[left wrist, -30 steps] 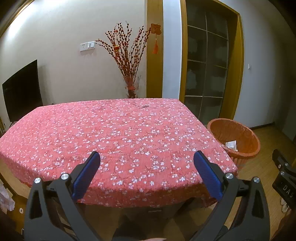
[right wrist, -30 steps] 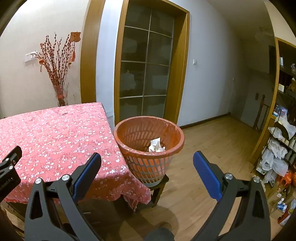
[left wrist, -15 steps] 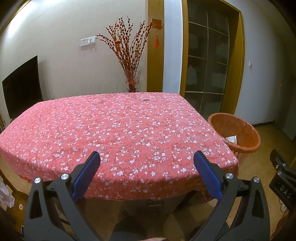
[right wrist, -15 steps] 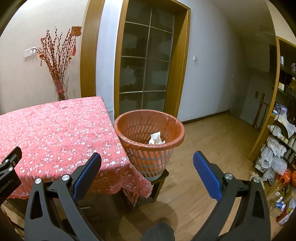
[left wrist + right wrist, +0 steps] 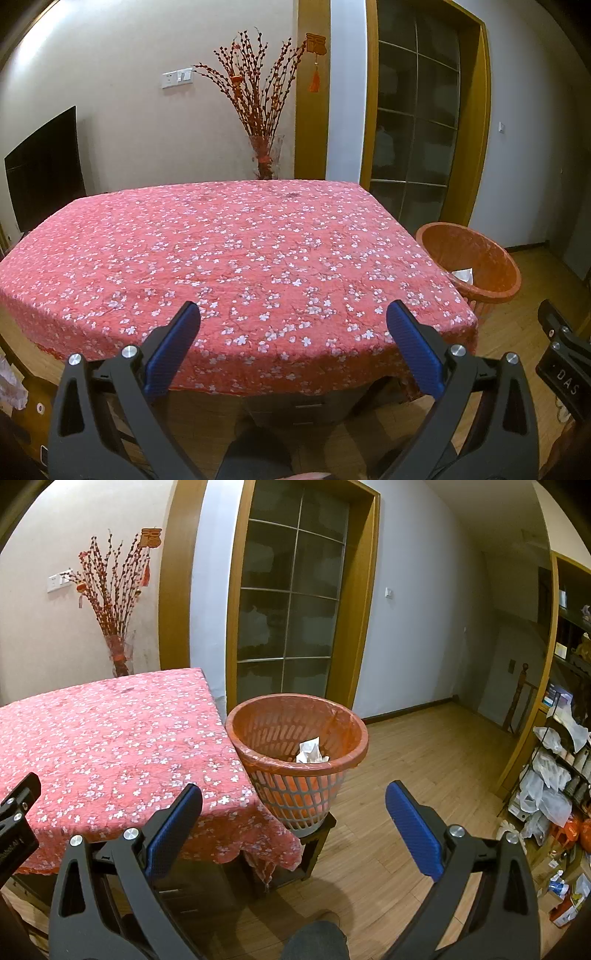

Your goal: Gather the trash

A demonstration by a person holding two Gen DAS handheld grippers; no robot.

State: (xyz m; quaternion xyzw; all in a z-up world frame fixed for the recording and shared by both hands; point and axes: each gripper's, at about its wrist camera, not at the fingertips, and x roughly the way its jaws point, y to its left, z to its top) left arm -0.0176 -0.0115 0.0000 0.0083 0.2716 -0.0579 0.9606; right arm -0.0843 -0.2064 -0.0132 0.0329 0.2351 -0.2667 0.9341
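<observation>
Orange basket point(image 5: 297, 738) stood on a low stand point(image 5: 314, 834) beside the table point(image 5: 229, 251), holding crumpled paper point(image 5: 310, 753). Left gripper point(image 5: 293, 332) and right gripper point(image 5: 293, 812) were spread wide, empty, presumably after release.

The red flowered tablecloth point(image 5: 236, 251) fills the frame's centre bare, so passage over it is free, while at the right edge the orange basket point(image 5: 295, 738), open-topped on a dark stool point(image 5: 314, 845), stands touching the table's corner, open wooden floor point(image 5: 424, 760) beyond.
</observation>
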